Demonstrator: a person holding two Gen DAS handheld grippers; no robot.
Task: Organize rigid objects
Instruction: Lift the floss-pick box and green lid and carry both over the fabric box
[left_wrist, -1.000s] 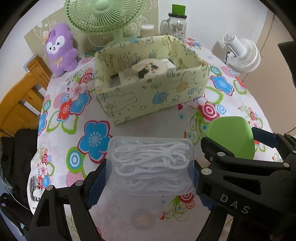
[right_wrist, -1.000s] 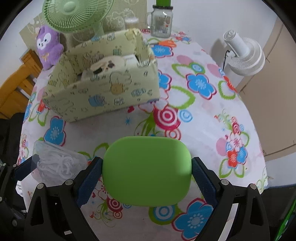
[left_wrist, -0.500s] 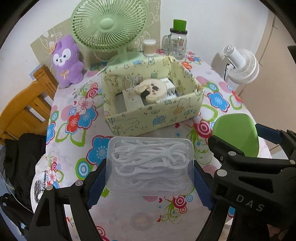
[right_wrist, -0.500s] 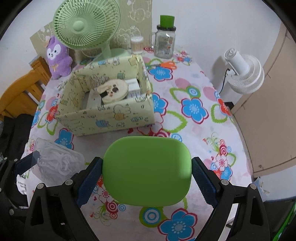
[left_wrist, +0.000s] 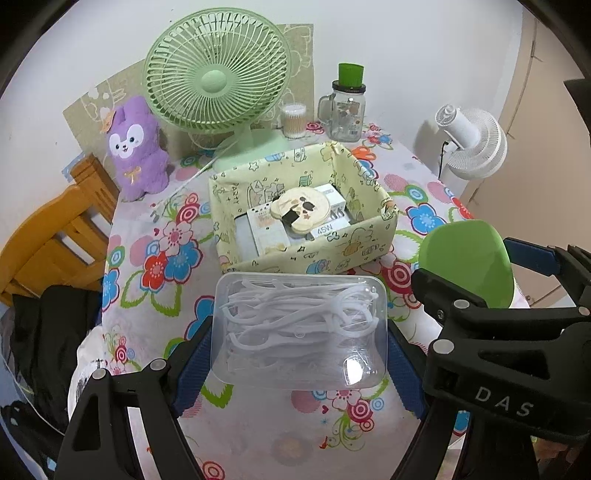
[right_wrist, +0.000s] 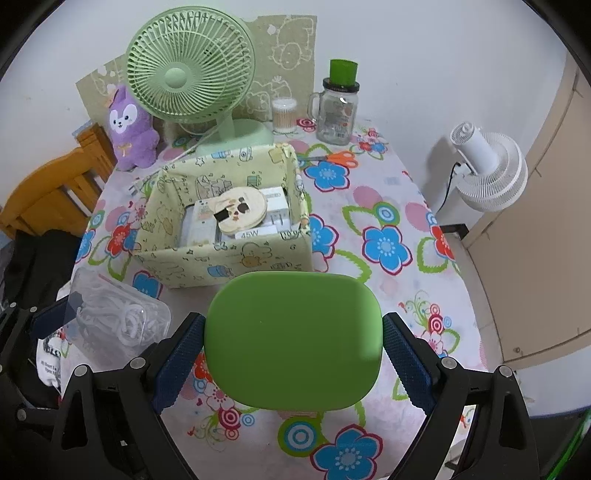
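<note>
My left gripper (left_wrist: 299, 354) is shut on a clear plastic box of white floss picks (left_wrist: 299, 328) and holds it high above the table. My right gripper (right_wrist: 293, 354) is shut on a green rounded case (right_wrist: 293, 339), also held high; the case also shows in the left wrist view (left_wrist: 469, 262). The clear box also shows in the right wrist view (right_wrist: 114, 314). A yellow patterned storage box (left_wrist: 314, 254) stands ahead on the table; it holds a round bear-shaped item (left_wrist: 301, 208) on white cartons. The storage box also shows in the right wrist view (right_wrist: 225, 258).
A green desk fan (left_wrist: 218, 77), a purple plush toy (left_wrist: 135, 147), a cotton-swab tub (left_wrist: 293, 120) and a glass jar mug (left_wrist: 345, 107) stand behind the box. Orange scissors (right_wrist: 341, 158) lie to its right. A white fan (right_wrist: 487, 173) and a wooden chair (left_wrist: 51, 236) flank the table.
Both grippers have risen and pulled back with their loads. The storage box and table look smaller and farther below than before.
</note>
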